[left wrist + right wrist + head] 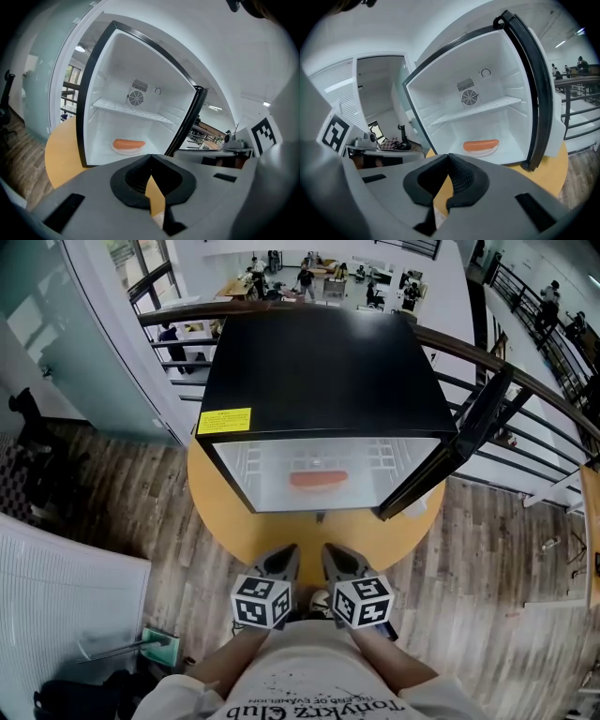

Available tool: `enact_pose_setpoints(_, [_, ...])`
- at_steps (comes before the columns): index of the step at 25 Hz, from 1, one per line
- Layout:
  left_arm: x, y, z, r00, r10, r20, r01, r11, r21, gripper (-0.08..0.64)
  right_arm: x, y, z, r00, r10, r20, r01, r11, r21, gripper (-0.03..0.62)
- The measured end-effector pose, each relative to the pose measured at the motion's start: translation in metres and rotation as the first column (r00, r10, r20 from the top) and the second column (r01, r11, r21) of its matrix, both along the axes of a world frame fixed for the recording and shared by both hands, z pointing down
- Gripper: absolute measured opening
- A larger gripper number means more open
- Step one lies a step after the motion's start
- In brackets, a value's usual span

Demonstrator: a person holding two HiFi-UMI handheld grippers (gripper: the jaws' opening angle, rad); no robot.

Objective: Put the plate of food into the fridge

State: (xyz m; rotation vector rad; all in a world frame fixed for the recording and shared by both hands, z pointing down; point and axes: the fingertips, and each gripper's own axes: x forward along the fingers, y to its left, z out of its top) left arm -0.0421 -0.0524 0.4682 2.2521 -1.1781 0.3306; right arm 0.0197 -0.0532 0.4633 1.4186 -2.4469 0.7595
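Observation:
A white plate (319,486) bearing an orange sausage (319,479) lies on the floor of the small black fridge (319,371), below its wire shelf (131,110). The fridge door (459,442) hangs open to the right. The left gripper view shows the same plate (127,148), and the right gripper view shows its sausage (480,145). My left gripper (281,563) and right gripper (339,563) are side by side close to my body, well short of the fridge. Both are shut with nothing in them. Their tips meet in the left gripper (150,157) and right gripper (449,155) views.
The fridge stands on a round yellow table (309,535) over a wooden floor. A dark railing (525,381) curves behind and to the right, above a lower hall. A white slatted panel (56,587) lies at the lower left. The open door reaches out past the table's right side.

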Motion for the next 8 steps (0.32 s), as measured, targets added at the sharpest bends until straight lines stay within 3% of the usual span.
enact_pose_setpoints(8, [0.0002,-0.0007,-0.0008,1.0,-0.001,-0.003,0.001,1.0,0.005,0.023,0.0026,0.0005,0.0051,1.0,0.007,0.011,-0.006,1.0,-0.018,0.026])
